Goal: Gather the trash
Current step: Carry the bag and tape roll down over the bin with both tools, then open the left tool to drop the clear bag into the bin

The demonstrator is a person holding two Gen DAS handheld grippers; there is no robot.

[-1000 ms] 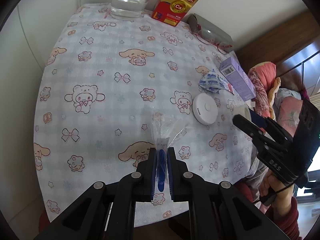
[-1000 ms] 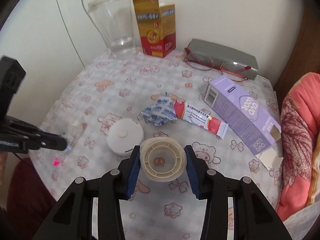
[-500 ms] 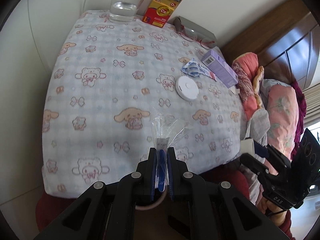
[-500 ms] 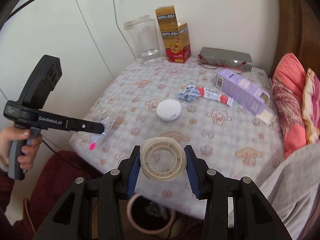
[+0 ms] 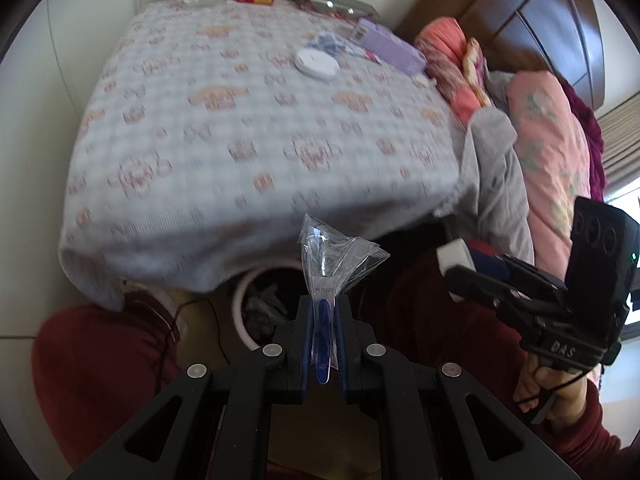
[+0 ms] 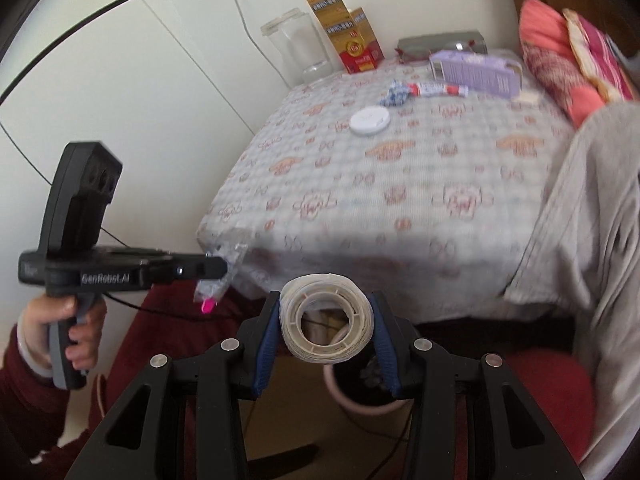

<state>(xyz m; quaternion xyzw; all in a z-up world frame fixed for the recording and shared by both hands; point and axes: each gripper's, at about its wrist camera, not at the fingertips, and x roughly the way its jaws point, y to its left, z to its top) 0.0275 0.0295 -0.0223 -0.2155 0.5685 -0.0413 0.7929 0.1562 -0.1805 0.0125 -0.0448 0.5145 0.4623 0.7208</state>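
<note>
Table [image 6: 400, 200] draped in a cartoon-print cloth [image 5: 240, 152]. On it: white round lid [image 6: 370, 120], crumpled blue-white wrapper [image 6: 396, 94] touching a red-white sachet [image 6: 438, 89], purple carton [image 6: 476, 72], grey glasses case [image 6: 440, 44], yellow-red boxes [image 6: 352, 36], clear glass jar [image 6: 300, 48] at the wall.

The bin [image 6: 362, 394] stands on the floor, in front of the bench [image 6: 400, 200]. On the bench, the round lid [image 6: 370, 120] lies before the long box [image 6: 476, 70].

Tablecloth [image 6: 400, 184]: pale checked, pink cartoon figures. Box [image 6: 476, 72]: lilac. Carton [image 6: 352, 36]: yellow and red. Bin [image 5: 240, 308]: pink.
</note>
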